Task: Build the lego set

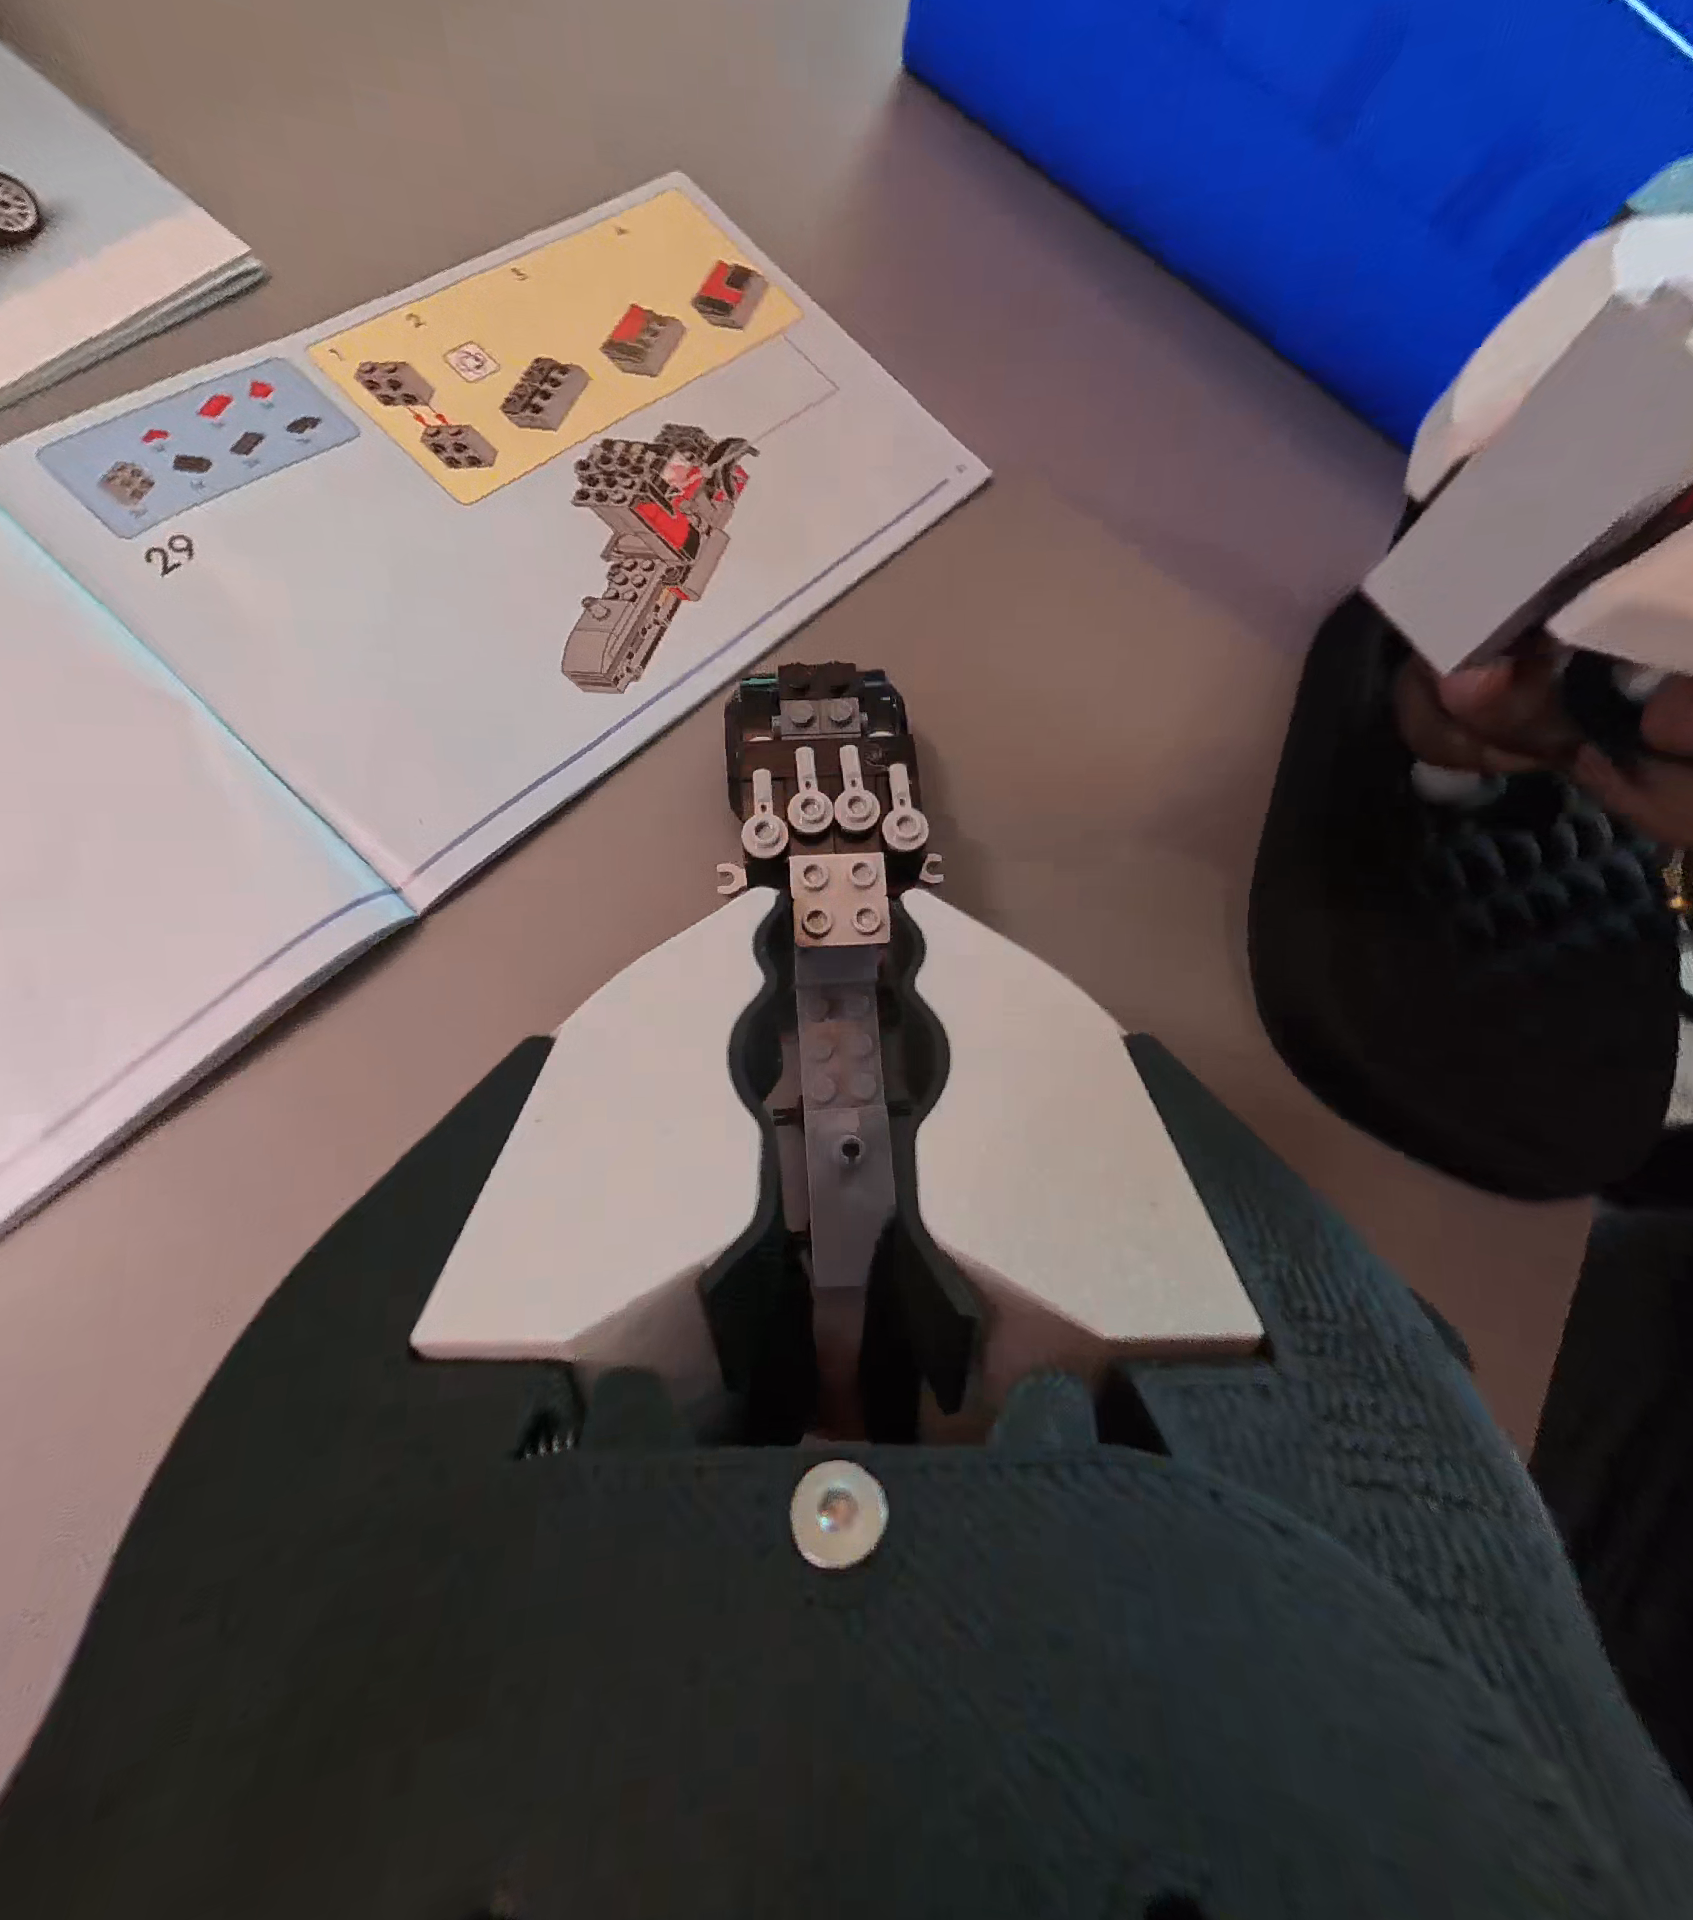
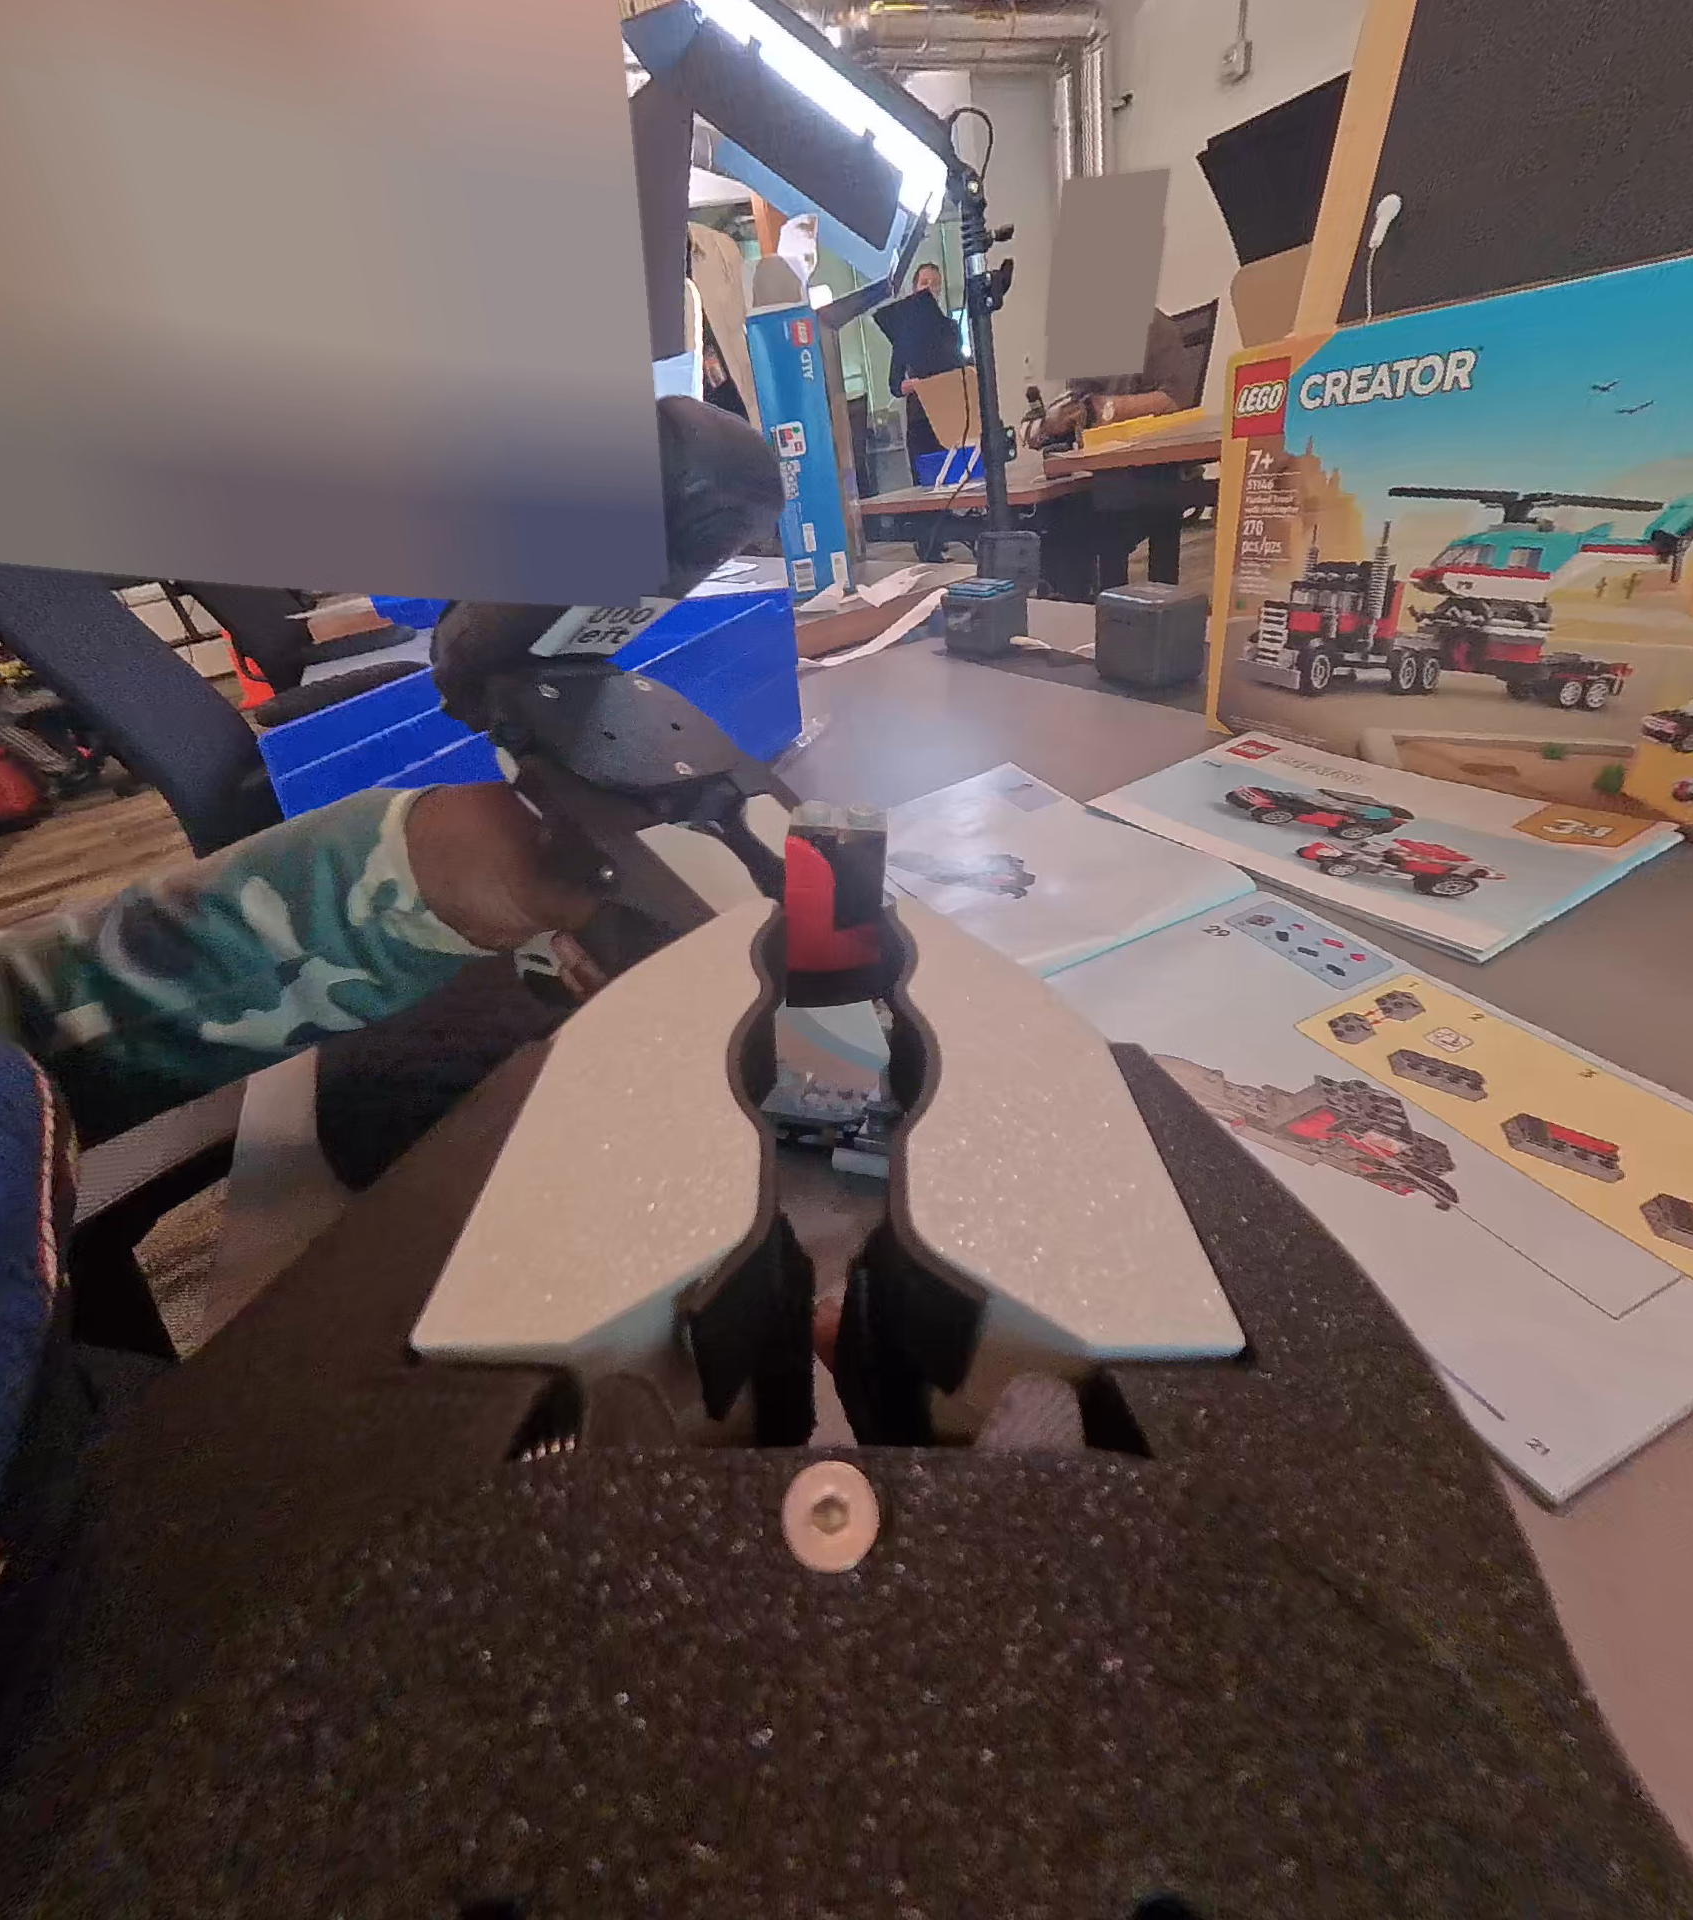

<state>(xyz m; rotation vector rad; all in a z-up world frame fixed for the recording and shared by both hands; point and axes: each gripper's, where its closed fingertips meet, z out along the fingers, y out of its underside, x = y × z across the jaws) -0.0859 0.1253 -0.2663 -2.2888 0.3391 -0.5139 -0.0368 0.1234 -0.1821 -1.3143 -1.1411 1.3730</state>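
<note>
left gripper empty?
No, the left gripper is clamped on a long grey and black lego assembly sticking out past its fingertips.

Right gripper (image 2: 837, 966) jaws clamp a red-black lego piece (image 2: 829, 914); booklet (image 2: 1444, 1195) beside.

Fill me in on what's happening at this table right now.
A person is building a Lego set with two handheld grippers. The left gripper is shut on a long grey and black assembly. The right gripper is shut on a small red and black sub-build. An open instruction booklet lies on the grey table.
</note>
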